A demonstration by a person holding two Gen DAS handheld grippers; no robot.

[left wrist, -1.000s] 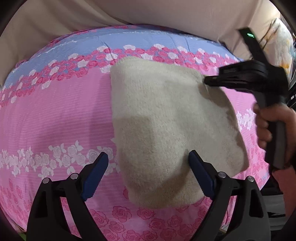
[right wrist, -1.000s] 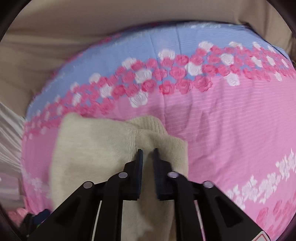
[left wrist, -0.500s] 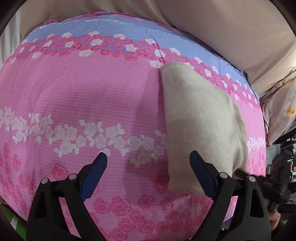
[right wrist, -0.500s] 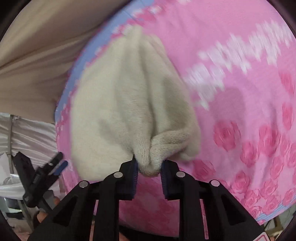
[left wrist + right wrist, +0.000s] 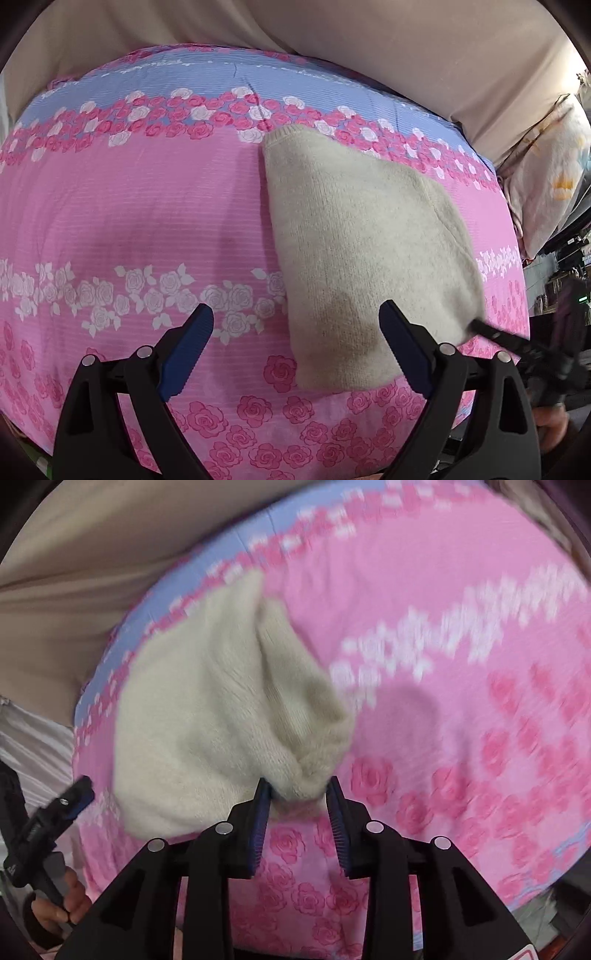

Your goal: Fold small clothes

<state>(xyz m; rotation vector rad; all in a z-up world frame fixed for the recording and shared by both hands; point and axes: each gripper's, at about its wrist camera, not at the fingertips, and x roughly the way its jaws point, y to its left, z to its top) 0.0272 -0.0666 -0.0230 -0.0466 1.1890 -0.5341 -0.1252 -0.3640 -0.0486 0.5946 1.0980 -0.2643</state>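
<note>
Much of the right wrist view was motion-blurred; the bedspread (image 5: 461,635) pattern there smeared into streaks. One cream knit garment (image 5: 354,251) lay folded on the pink rose-print bed, toward its right side in the left wrist view, fuzzy-textured, with a bunched corner. Right gripper (image 5: 299,794) had that corner between its jaws, which were opening; the pads barely touched the knit. Left gripper (image 5: 295,325) hovered above the bed, jaws wide apart, nothing between them. Right gripper appeared only partly at the left view's edge.
</note>
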